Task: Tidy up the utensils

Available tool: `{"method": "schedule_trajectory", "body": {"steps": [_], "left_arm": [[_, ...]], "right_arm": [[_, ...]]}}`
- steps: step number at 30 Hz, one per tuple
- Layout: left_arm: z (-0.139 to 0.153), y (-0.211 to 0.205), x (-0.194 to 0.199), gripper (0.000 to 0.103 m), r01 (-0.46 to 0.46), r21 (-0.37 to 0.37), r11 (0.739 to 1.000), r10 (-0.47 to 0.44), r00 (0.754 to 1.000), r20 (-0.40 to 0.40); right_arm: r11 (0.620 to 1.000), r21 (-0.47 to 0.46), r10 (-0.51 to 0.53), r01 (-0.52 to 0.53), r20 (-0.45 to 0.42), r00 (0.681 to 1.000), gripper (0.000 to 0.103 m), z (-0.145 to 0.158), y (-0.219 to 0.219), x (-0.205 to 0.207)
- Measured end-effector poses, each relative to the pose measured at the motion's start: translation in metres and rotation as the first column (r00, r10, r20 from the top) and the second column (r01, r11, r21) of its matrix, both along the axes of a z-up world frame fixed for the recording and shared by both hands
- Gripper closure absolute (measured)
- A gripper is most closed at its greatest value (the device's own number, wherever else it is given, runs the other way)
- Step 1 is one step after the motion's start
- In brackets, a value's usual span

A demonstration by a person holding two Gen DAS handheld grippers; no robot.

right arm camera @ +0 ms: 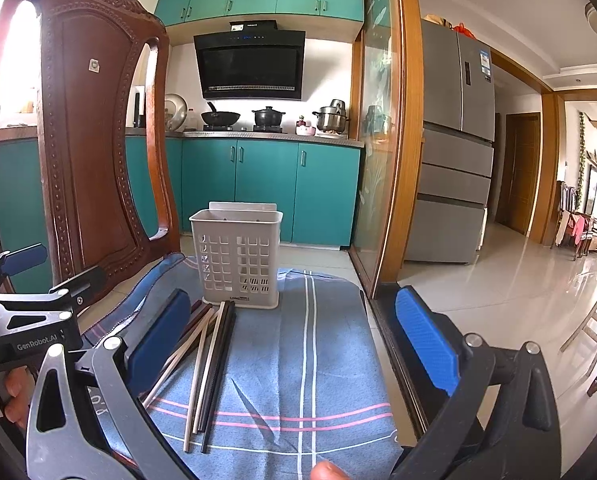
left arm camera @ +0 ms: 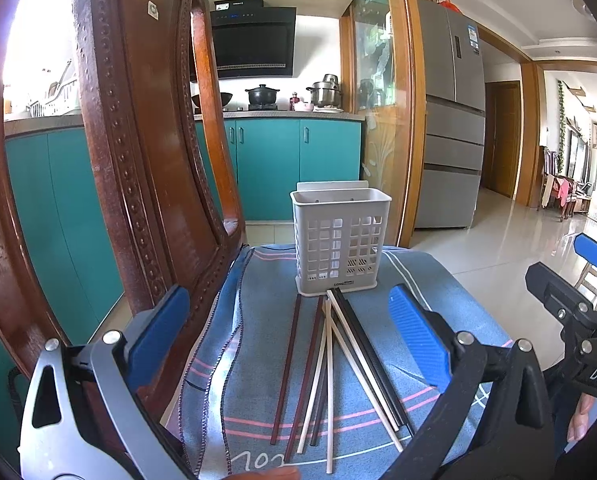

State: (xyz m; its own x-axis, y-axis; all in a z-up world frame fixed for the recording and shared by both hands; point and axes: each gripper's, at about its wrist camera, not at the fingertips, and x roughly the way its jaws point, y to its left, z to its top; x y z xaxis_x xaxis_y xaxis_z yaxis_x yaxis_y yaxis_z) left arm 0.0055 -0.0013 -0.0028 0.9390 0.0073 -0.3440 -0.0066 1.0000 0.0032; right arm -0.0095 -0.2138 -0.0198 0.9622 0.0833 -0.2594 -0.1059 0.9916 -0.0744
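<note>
Hand-held grippers, left (left arm camera: 288, 336) and right (right arm camera: 294, 336), both spread wide, empty, level above chopsticks (left arm camera: 330, 368).

1. White slotted utensil holder (left arm camera: 341, 240) stands upright on a blue striped cloth (left arm camera: 438, 280) draped over a chair seat, nothing visible inside it.
2. Loose chopsticks (left arm camera: 330, 364) (dark red, cream, black) lie fanned out right in front of it, some crossing.
3. Left gripper (left arm camera: 294, 340) hangs over them, blue pads spread wide.
4. Right gripper (left arm camera: 570, 280) pokes in at the right edge.
5. Carved wooden chair back (left arm camera: 138, 160) on the left.
</note>
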Motion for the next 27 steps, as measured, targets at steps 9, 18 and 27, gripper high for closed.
{"method": "schedule_trajectory", "body": {"steps": [9, 18, 27], "left_arm": [[0.0004, 0.0014, 0.0007, 0.004, -0.001, -0.001, 1.000, 0.001, 1.000, 0.002], [0.0003, 0.0015, -0.0004, 0.004, 0.000, -0.001, 1.000, 0.000, 1.000, 0.004], [0.0000, 0.0018, -0.0005, 0.004, 0.000, 0.001, 1.000, 0.000, 1.000, 0.002]], "right_arm": [[1.000, 0.000, -0.002, 0.002, 0.002, 1.000, 0.003, -0.0006, -0.0007, -0.0007], [1.000, -0.008, -0.002, 0.002, 0.006, 1.000, 0.003, -0.0008, -0.0007, -0.0013], [1.000, -0.007, -0.001, 0.001, 0.002, 1.000, 0.003, -0.0009, -0.0008, -0.0014]]}}
